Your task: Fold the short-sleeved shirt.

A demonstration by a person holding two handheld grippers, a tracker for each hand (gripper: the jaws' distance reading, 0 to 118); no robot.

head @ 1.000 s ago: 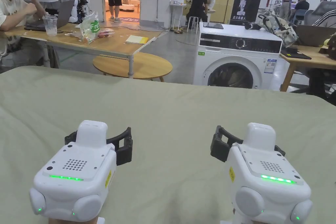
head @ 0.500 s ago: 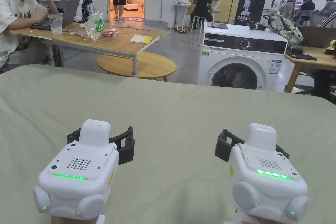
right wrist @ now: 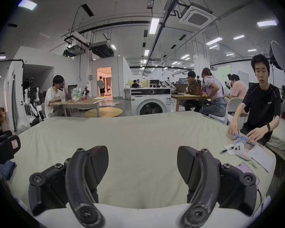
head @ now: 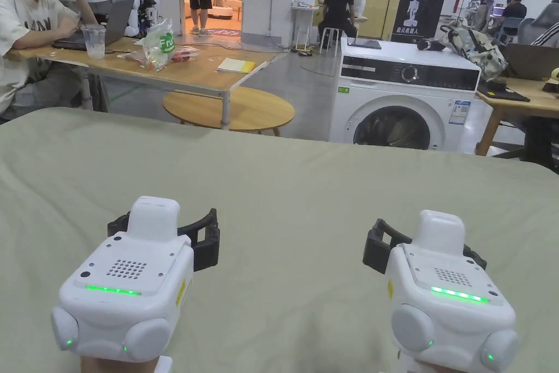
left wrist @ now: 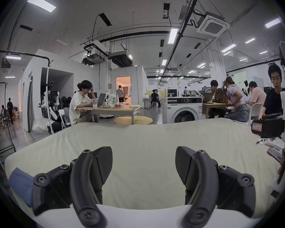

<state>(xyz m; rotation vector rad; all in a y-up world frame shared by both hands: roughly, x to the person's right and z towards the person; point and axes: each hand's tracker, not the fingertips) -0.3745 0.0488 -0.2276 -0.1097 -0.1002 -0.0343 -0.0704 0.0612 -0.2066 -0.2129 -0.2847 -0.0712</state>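
Left gripper [head: 164, 226] and right gripper [head: 423, 243] are held side by side, well apart, above the near part of the pale green bed sheet [head: 284, 194], jaws of both spread wide with nothing between them. Blue folded cloth [left wrist: 21, 182] lies at the sheet's left edge, left of the left gripper; cannot tell whether it is the shirt. Washing machine [head: 404, 98] stands beyond the sheet's far edge.
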